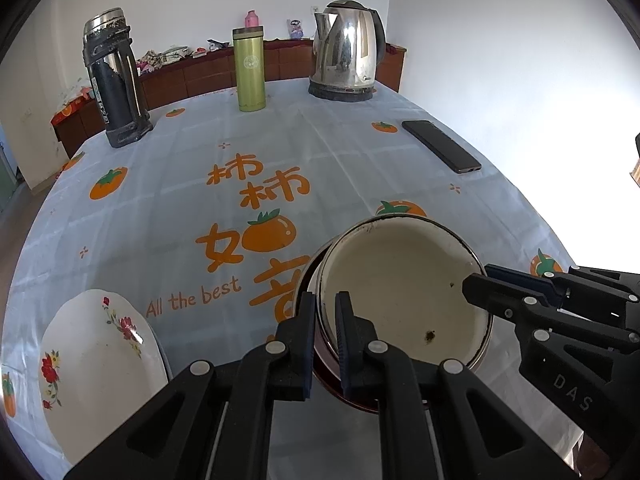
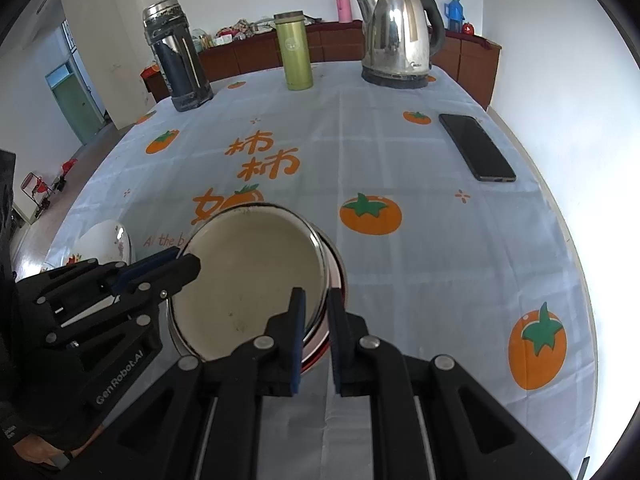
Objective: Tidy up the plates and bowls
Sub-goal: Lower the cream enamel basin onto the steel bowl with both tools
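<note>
Both tools gripped the cream enamel bowl (image 1: 404,292): the left gripper (image 1: 325,312) was clamped narrowly on its near-left rim, the right gripper (image 2: 317,308) likewise on its near-right rim. That bowl sat tilted in a red-rimmed bowl (image 2: 334,280) on the persimmon tablecloth (image 1: 180,208). Left of the cream bowl lay a flowered white plate (image 1: 96,360). Beyond the bowl to the right lay a black phone (image 1: 442,146); far behind it stood a dark flask (image 1: 114,80), a green thermos (image 1: 250,70) and a steel kettle (image 1: 346,52).
</note>
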